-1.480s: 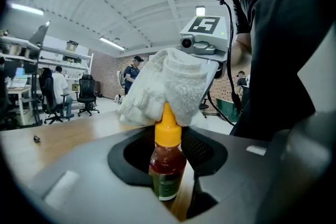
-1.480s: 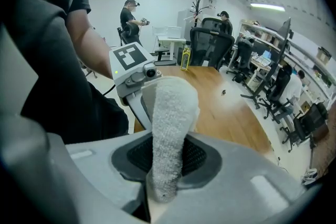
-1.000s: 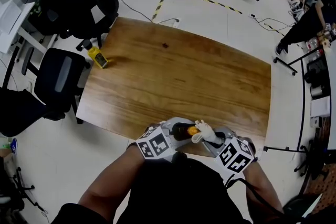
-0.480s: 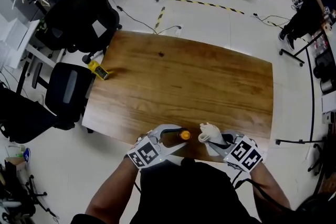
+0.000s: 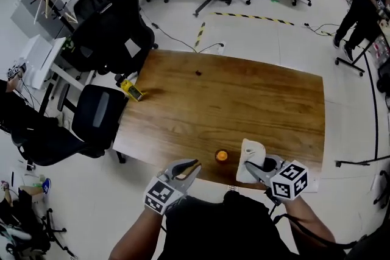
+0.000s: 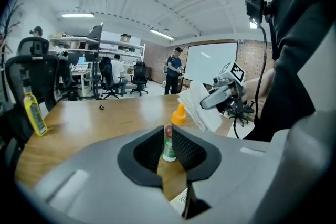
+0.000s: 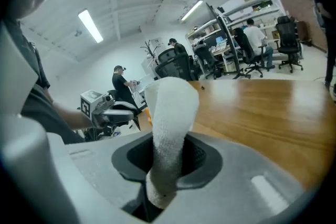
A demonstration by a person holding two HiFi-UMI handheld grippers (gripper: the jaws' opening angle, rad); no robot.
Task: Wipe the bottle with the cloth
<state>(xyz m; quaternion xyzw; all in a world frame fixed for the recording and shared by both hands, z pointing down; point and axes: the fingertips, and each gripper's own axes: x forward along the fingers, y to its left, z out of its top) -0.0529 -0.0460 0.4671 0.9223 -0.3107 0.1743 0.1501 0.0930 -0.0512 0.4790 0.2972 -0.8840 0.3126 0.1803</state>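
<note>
Bottle [image 5: 222, 156] upright at six o'clock edge of desk [image 5: 244, 100], unheld; left tool [image 5: 194, 165], jaws just narrowed on nothing, should steady it while right tool [image 5: 251, 167], clamping cloth [image 5: 251, 151], wipes.

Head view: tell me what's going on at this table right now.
A person works at the wooden table with a gripper in each hand. The right gripper is clamped on a folded white cloth. The small orange-capped bottle stands upright near the table's front edge, between the grippers, and neither touches it. The left gripper holds nothing. Its jaws have just been closing and now show a narrow gap, with the bottle beyond them. The cloth is off the bottle.
</note>
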